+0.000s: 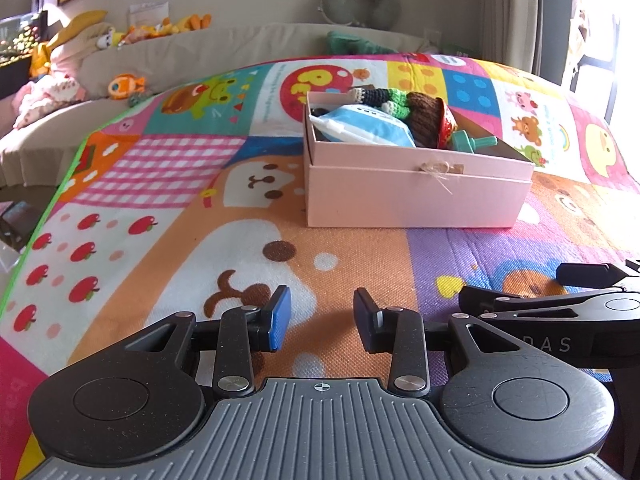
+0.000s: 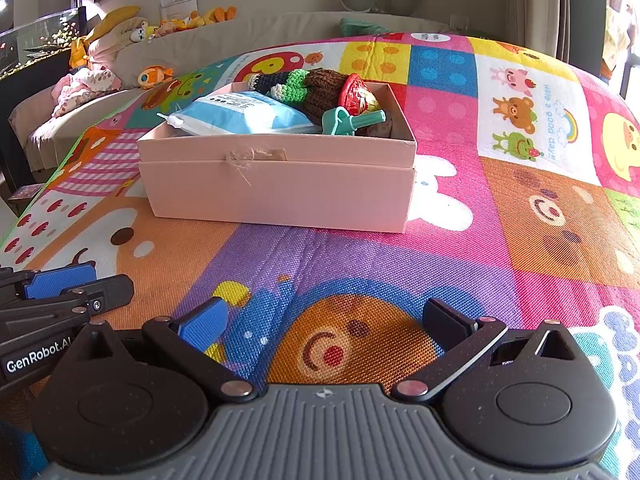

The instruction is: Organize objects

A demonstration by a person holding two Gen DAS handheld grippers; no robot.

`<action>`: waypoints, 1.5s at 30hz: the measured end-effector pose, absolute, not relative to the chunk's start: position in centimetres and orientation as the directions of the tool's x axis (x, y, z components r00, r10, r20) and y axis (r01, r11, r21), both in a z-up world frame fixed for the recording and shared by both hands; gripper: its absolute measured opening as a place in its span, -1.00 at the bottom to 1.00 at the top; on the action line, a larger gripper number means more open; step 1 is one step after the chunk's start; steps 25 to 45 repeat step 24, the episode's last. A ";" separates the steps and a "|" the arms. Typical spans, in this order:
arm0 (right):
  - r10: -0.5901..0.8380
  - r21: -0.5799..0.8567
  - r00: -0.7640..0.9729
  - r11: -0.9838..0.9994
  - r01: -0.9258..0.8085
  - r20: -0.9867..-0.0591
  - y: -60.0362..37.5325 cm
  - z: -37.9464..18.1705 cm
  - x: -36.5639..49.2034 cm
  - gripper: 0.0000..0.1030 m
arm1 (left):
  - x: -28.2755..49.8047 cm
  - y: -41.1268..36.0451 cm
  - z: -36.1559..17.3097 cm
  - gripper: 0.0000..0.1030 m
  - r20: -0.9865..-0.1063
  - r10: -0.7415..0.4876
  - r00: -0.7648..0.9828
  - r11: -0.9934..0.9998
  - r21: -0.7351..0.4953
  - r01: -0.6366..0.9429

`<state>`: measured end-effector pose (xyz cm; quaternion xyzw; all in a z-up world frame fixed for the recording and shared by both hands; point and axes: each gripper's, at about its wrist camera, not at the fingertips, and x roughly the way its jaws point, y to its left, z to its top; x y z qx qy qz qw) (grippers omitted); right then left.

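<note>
Item one: my left gripper (image 1: 322, 316), which I am holding low over the play mat (image 1: 168, 208), its jaws standing part-way apart with nothing between them, only orange mat showing in the gap.

Item two: my right gripper (image 2: 324, 320), which I am holding just beside the left one, its jaws spread wider and likewise gripping nothing; its blue pad (image 2: 204, 324) is facing inward over the bear print.

Item three: the pink box (image 1: 412, 196), which is sitting open on the mat ahead of both grippers, well apart from their fingertips, with a small string bow on its front wall.

Item four, contents lying inside the box:
- a blue-and-white soft pack (image 2: 244, 116), leaning toward the left end
- a crocheted doll (image 2: 312, 84) in brown, green and dark yarn, lying across the back
- a red wrapped piece (image 2: 356, 94), resting against the doll
- a teal plastic piece (image 2: 348, 122), lying at the front right of the pile

Item five: a beige sofa (image 1: 224, 44) beyond the mat, carrying plush toys (image 1: 160, 28)
</note>
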<state>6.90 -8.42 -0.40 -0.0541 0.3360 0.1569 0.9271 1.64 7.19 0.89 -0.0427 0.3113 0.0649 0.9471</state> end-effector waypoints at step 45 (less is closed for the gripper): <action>0.251 0.000 0.726 0.945 -0.327 -0.640 -8.4 -0.4 6.8 1.00 | 1.2 7.6 0.9 -0.26 -0.592 0.063 0.803 0.988 -0.079 -0.135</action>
